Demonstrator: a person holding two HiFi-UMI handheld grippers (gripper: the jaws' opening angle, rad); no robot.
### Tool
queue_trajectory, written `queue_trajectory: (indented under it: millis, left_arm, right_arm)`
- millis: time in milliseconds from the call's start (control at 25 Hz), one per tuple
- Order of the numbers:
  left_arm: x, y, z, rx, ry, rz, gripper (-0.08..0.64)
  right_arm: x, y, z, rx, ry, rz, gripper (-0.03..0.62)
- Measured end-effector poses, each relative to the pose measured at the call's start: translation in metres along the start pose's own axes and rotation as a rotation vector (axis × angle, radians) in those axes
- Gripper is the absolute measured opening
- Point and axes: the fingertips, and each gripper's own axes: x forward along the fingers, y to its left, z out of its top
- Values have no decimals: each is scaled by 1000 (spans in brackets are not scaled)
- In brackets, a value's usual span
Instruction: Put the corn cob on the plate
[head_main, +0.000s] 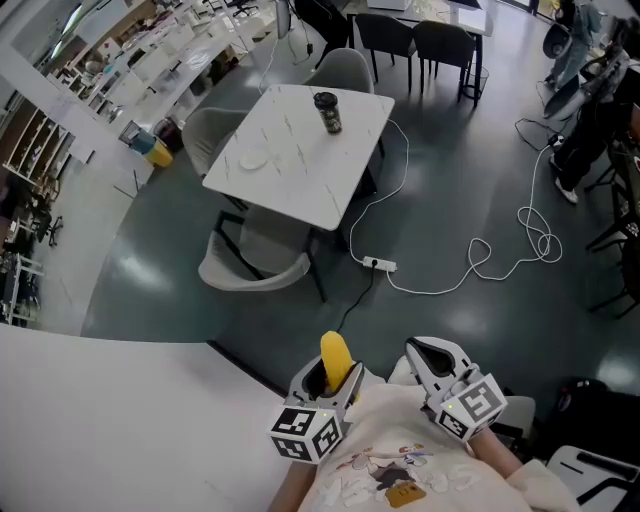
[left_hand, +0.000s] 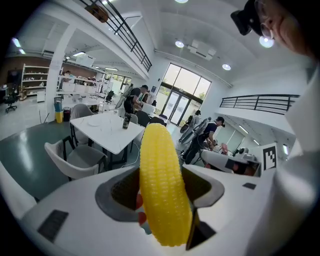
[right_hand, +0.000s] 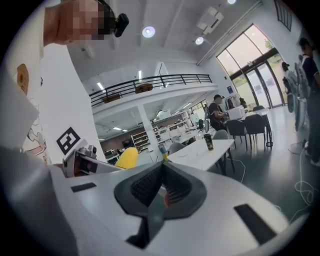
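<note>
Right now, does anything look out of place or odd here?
The corn cob stands upright in the shut left gripper, held in the air by the person's chest. The only plate seen lies on the white table far across the floor. A white cable with a power strip trails loose over the floor.

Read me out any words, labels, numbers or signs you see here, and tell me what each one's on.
No text can be read.
Marker cubes: black-and-white square patterns only, no letters.
Dark can on the far table: label too small.
Shirt print: a blurred picture, no legible words.
</note>
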Motion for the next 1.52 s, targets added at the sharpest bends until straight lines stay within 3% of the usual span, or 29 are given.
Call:
queue_trajectory:
  millis: [400, 680, 1040, 1520]
  left_arm:
    - [-7, 7, -10, -78, -33, 88, 259]
    - [5, 28, 15, -102, -41, 94, 259]
    - [40, 102, 63, -152, -35, 89, 258]
    - [58, 211, 155, -149, -69, 54, 259]
  right_arm:
    - [-2, -19, -12, 65, 21, 19, 5]
    - [28, -21, -5, 75, 60, 28, 5]
    - [122, -44, 21, 78, 88, 15, 5]
    - [265, -31, 71, 44, 64, 11, 5]
